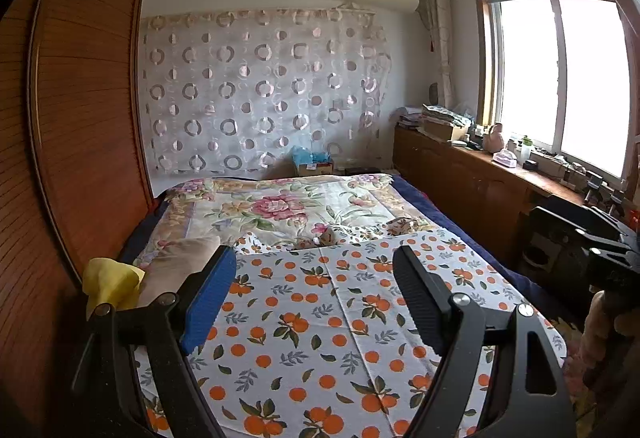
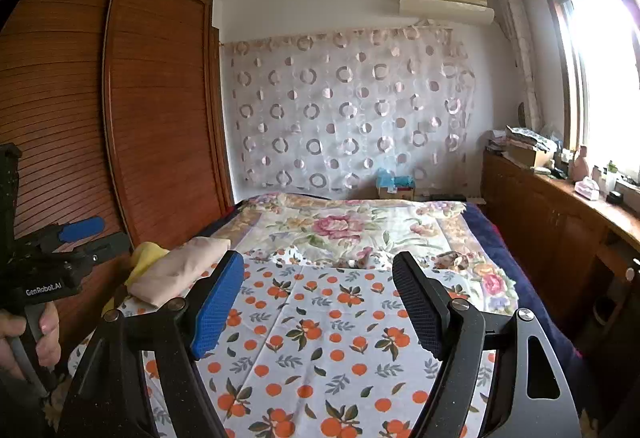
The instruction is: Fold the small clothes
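A white cloth with an orange-fruit print (image 1: pixel 320 318) (image 2: pixel 320 338) lies spread flat on the bed below both grippers. A folded beige garment (image 1: pixel 176 266) (image 2: pixel 180 270) rests at the bed's left edge, with a yellow cloth (image 1: pixel 112 284) (image 2: pixel 146 256) beside it. Small patterned pieces (image 1: pixel 404 226) (image 2: pixel 452 260) lie crumpled at the print cloth's far edge. My left gripper (image 1: pixel 314 252) hovers open above the print cloth, nothing between its pads. My right gripper (image 2: pixel 318 256) is likewise open and holds nothing. The left gripper (image 2: pixel 100 234) also shows at the left of the right wrist view, held by a hand (image 2: pixel 44 334).
A floral sheet (image 1: pixel 280 206) covers the far half of the bed. A wooden slatted wardrobe (image 1: pixel 88 118) stands close on the left. A low wooden cabinet (image 1: pixel 460 178) with clutter on top runs under the window on the right. A cardboard box (image 2: pixel 394 190) sits beyond the bed.
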`<action>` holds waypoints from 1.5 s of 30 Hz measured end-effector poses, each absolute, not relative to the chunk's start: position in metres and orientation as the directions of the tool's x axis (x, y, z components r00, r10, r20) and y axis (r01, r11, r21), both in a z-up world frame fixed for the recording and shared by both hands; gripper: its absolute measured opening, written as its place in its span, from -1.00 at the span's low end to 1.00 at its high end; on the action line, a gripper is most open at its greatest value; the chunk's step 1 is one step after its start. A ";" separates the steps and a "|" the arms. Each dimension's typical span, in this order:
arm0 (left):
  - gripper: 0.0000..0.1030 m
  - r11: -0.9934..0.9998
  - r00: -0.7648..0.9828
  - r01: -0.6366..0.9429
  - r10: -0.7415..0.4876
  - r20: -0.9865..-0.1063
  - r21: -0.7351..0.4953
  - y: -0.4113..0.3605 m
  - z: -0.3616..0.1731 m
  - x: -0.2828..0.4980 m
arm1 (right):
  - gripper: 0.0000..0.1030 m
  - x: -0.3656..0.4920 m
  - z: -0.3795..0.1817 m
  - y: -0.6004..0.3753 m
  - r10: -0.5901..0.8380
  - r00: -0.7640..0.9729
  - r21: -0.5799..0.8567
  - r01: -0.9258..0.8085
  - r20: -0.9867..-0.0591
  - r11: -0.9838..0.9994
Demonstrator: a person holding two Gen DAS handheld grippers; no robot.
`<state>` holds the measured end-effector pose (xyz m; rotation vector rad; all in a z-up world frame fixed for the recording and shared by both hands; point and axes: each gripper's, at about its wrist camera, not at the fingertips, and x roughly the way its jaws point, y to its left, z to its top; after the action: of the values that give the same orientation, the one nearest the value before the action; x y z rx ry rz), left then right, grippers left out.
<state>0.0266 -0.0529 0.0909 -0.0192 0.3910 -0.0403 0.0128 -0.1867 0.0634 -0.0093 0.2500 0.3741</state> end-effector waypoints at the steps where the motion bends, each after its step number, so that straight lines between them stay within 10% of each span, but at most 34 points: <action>1: 0.57 0.999 0.924 0.035 -0.043 -0.379 -0.028 -0.053 0.091 0.026 | 0.52 0.013 0.063 -0.187 0.360 0.901 0.038 -0.362 -0.244 0.932; 45: 0.57 0.999 0.928 0.029 -0.037 -0.370 -0.028 -0.053 0.092 0.021 | 0.52 0.016 0.065 -0.210 0.359 0.901 0.052 -0.357 -0.245 0.933</action>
<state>0.0213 -0.0529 0.0920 -0.0220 0.3794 -0.0336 0.0164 -0.2102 0.0646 0.0057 0.2542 0.3702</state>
